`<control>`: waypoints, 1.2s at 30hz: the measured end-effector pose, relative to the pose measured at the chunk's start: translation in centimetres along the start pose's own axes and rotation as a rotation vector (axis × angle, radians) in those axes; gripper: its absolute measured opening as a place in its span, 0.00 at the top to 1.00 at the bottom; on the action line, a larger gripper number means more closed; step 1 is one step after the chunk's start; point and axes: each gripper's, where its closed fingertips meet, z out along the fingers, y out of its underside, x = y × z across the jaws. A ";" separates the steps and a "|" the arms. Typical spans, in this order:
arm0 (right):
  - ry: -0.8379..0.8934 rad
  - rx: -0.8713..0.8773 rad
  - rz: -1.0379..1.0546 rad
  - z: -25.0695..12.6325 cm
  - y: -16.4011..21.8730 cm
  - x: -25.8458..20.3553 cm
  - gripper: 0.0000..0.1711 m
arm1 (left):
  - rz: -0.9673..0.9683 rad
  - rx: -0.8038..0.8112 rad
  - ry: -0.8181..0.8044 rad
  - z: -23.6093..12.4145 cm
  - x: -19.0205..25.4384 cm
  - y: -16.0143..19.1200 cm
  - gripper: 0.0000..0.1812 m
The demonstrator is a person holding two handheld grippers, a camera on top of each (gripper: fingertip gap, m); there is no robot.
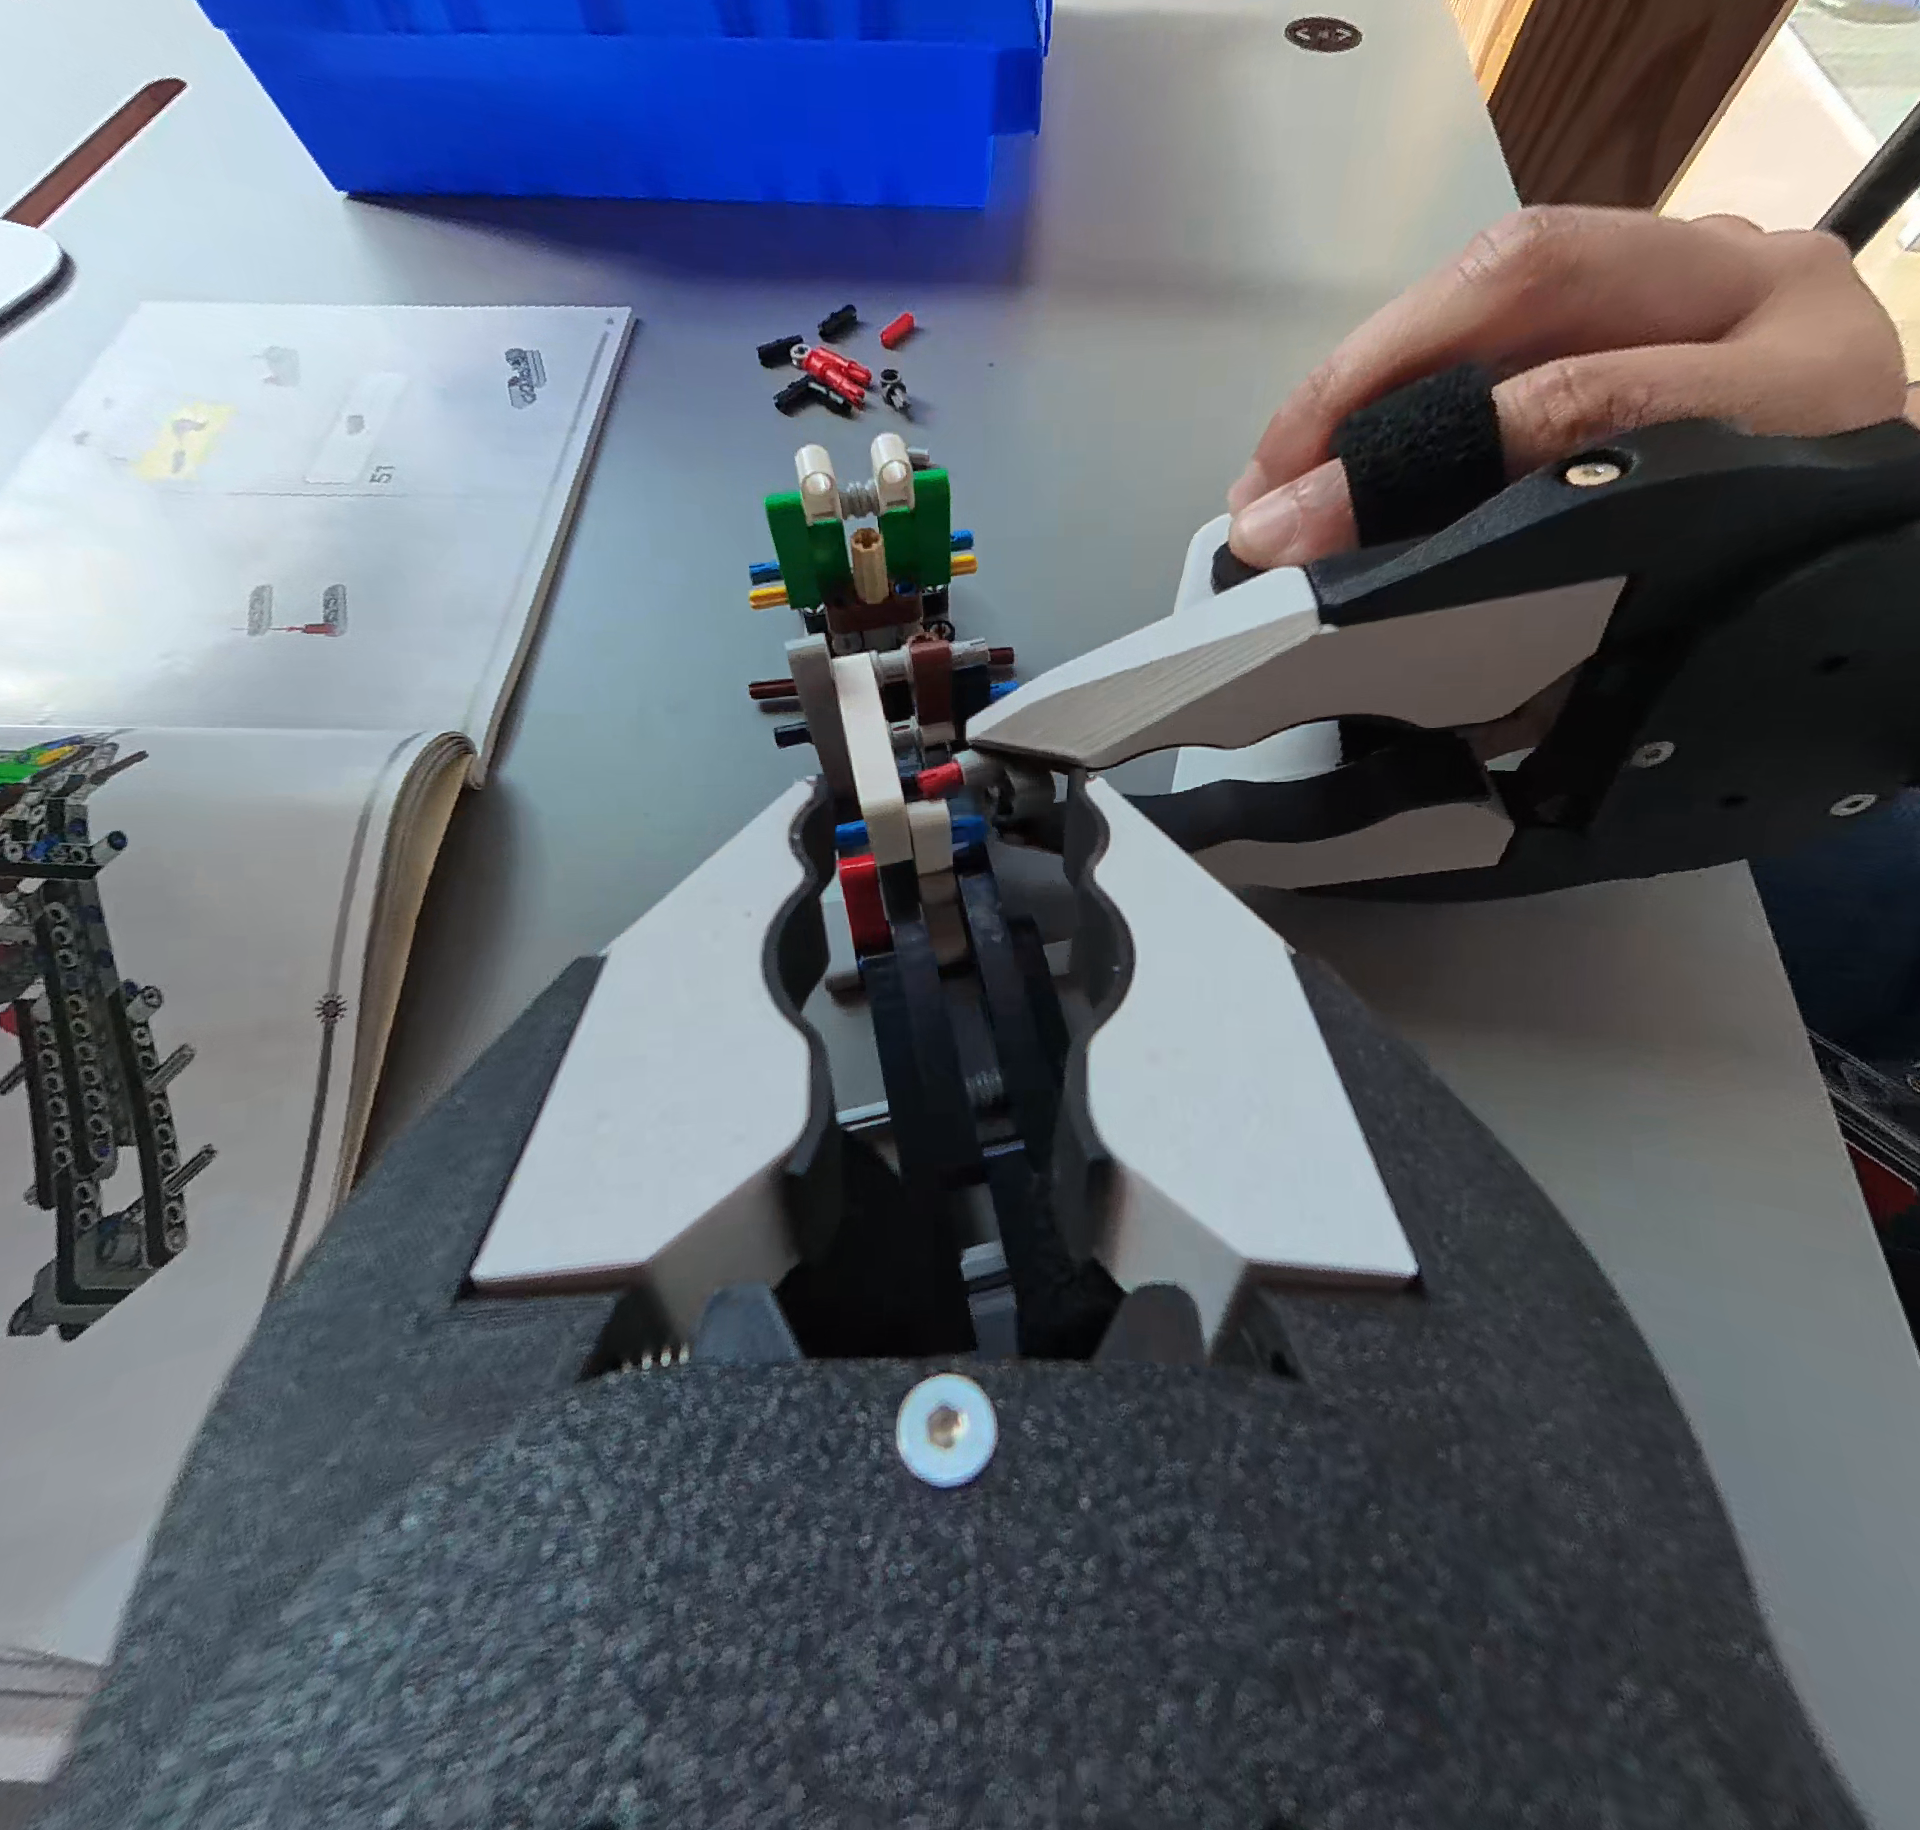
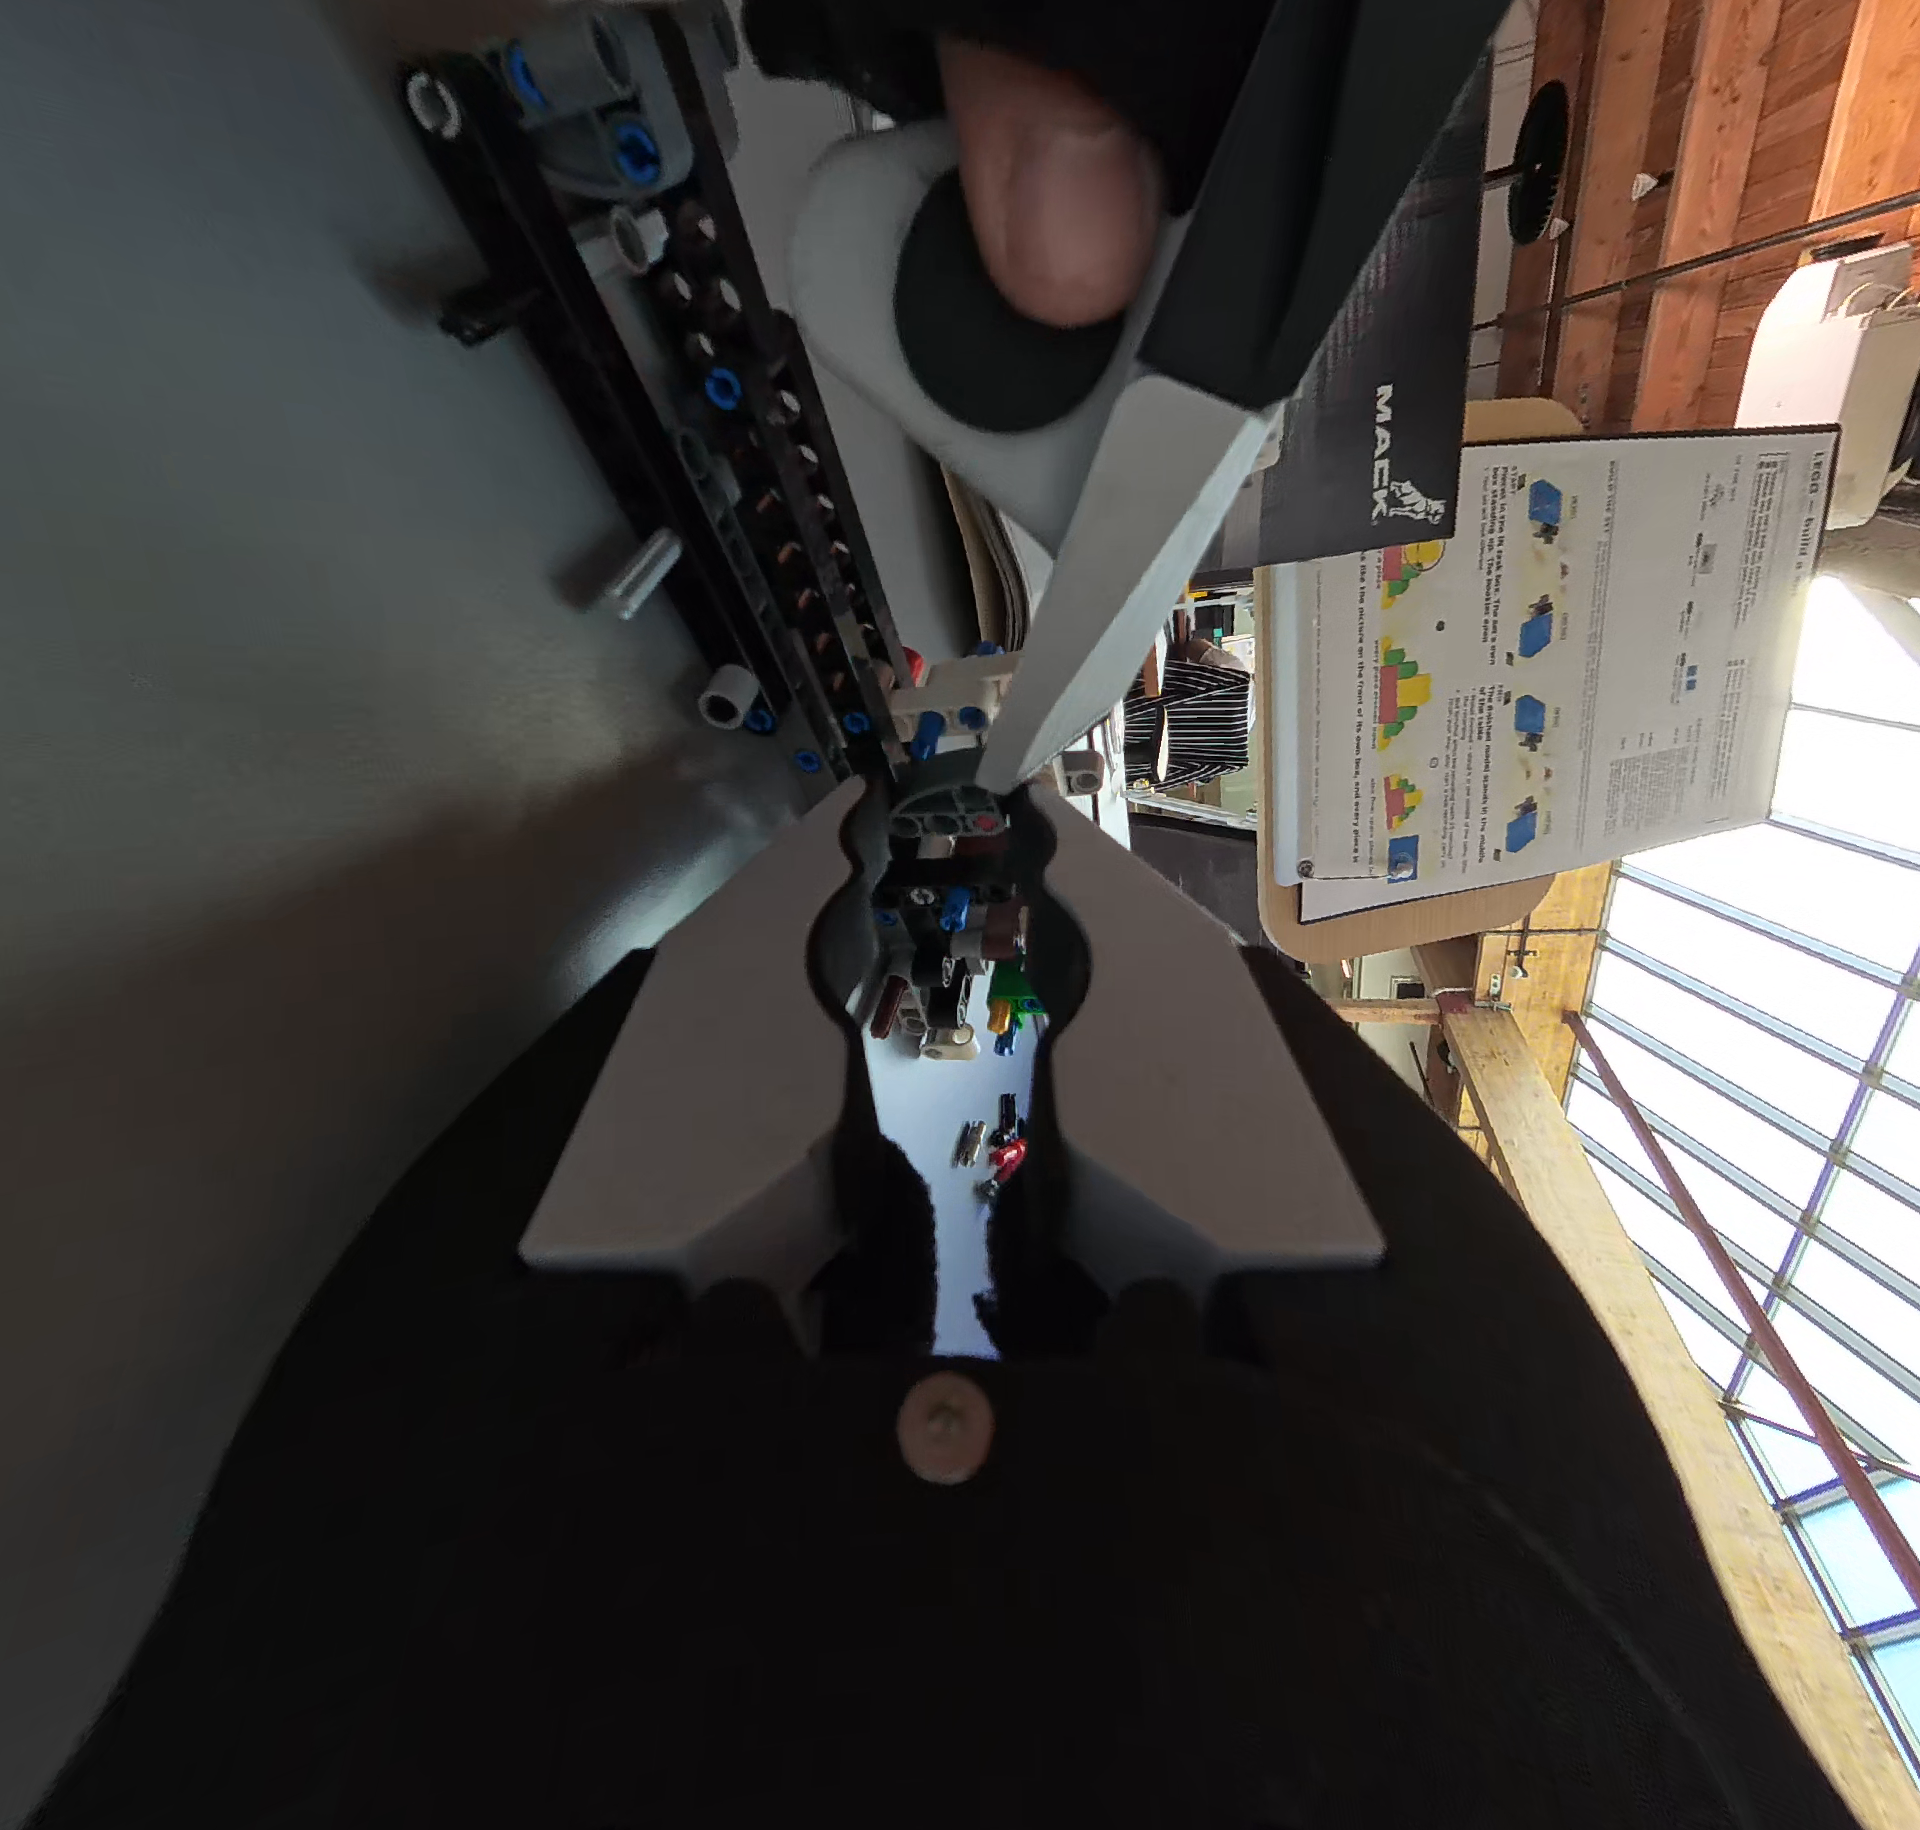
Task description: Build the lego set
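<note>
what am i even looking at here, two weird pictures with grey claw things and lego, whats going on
No robot here: a person holds a two-finger gripper in each hand, with a camera on each. The left wrist view looks along the left gripper, closed on the lego model on the grey table. The right gripper, with the person's hand on it, comes in from the right and pinches a small grey piece at the model. The right wrist view is the same moment, turned sideways. Also on the table: an open instruction booklet, loose pins, a blue bin.

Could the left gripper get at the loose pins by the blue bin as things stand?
Probably not: the left gripper is shut on the lego model, which stands between it and the loose pins.
</note>
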 end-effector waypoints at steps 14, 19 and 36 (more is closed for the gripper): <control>0.029 0.030 -0.052 -0.2 -0.6 0.0 0.87 | 0.065 0.000 -0.022 -0.2 0.4 0.3 0.82; 0.038 0.023 -0.080 -0.1 -0.5 0.1 0.87 | 0.087 -0.009 -0.038 -0.1 0.3 0.3 0.82; -0.043 0.027 -0.066 -0.5 -1.0 0.2 0.87 | 0.018 0.064 0.117 -0.8 1.3 0.2 0.76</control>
